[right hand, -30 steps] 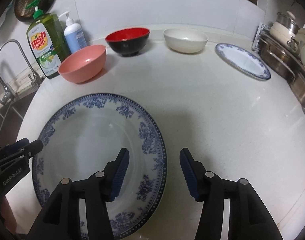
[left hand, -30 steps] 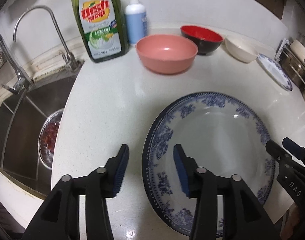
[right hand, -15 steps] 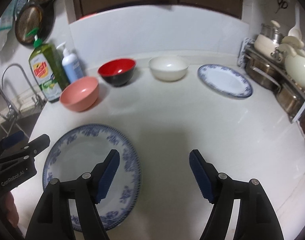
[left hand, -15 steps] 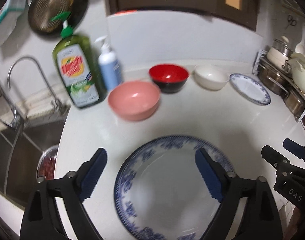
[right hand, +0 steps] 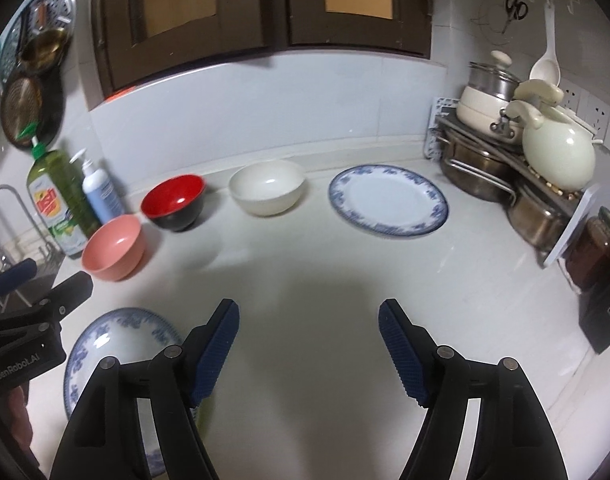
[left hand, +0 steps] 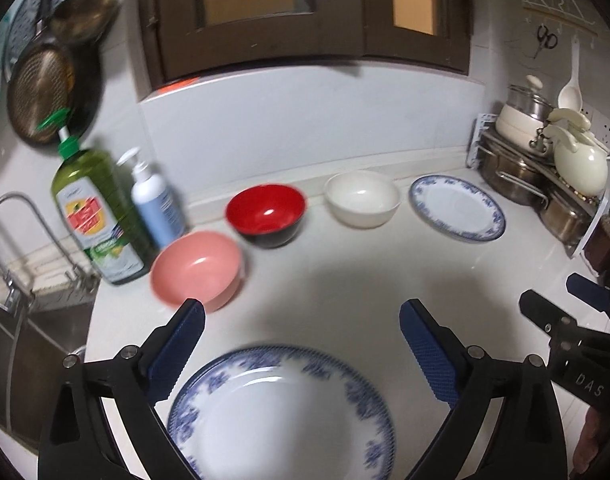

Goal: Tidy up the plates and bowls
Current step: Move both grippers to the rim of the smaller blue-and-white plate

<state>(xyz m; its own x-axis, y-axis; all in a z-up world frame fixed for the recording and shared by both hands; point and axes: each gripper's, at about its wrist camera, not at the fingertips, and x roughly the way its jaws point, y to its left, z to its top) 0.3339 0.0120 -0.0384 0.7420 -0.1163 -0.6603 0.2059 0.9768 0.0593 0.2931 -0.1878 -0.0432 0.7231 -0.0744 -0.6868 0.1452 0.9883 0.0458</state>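
Observation:
A large blue-patterned plate (left hand: 281, 412) (right hand: 117, 344) lies flat on the white counter near its front edge. My left gripper (left hand: 301, 344) hangs above it, its jaws opening wide with nothing between them. My right gripper (right hand: 309, 344) hovers over bare counter to the plate's right, jaws also opening and empty. Along the back stand a pink bowl (left hand: 197, 268) (right hand: 113, 248), a red and black bowl (left hand: 267, 212) (right hand: 173, 200), a white bowl (left hand: 361, 198) (right hand: 265, 186) and a smaller blue-rimmed plate (left hand: 457, 208) (right hand: 387, 200).
A green dish soap bottle (left hand: 91, 216) and a white pump bottle (left hand: 153, 200) stand at the back left beside the sink and tap (left hand: 9, 248). Stacked steel pots and a cream kettle (right hand: 557, 152) fill the right corner. A dark jar (right hand: 593, 252) sits at the right edge.
Both grippers let go of the large plate's rim, opened wide and pulled up and back. The plate stays on the counter and more of the back wall shows.

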